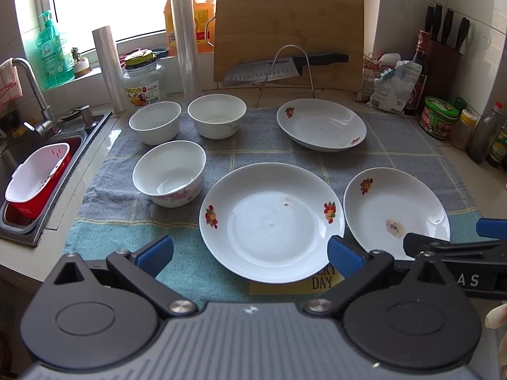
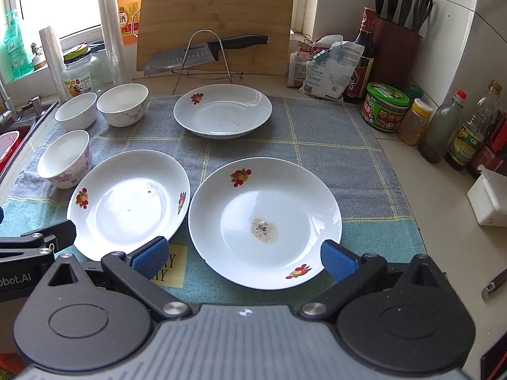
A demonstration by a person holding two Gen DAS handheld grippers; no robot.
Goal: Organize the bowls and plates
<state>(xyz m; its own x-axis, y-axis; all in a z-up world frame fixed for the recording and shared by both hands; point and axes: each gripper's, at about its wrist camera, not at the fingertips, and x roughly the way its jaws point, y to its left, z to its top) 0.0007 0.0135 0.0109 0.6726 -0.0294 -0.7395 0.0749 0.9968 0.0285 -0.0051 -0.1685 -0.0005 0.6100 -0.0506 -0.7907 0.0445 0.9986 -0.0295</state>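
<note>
Three white plates with fruit prints lie on a checked cloth [image 1: 285,155]: a far plate [image 1: 321,123] [image 2: 223,110], a middle plate [image 1: 272,221] [image 2: 128,202], and a right plate [image 1: 396,212] [image 2: 264,221] with a brown stain. Three white bowls stand at the left: two at the back [image 1: 155,122] [image 1: 217,115] and a pink-flowered bowl [image 1: 169,171] [image 2: 65,158] nearer. My left gripper [image 1: 250,255] is open, its fingers straddling the near rim of the middle plate without holding it. My right gripper [image 2: 244,256] is open at the near rim of the stained plate.
A sink [image 1: 38,171] with a red and white basket [image 1: 35,177] is at the left. Behind the cloth stand a knife on a wire rack [image 1: 285,66], a wooden cutting board [image 1: 288,28], jars and rolls. Bottles, a knife block [image 2: 396,44] and a white box [image 2: 488,199] line the right.
</note>
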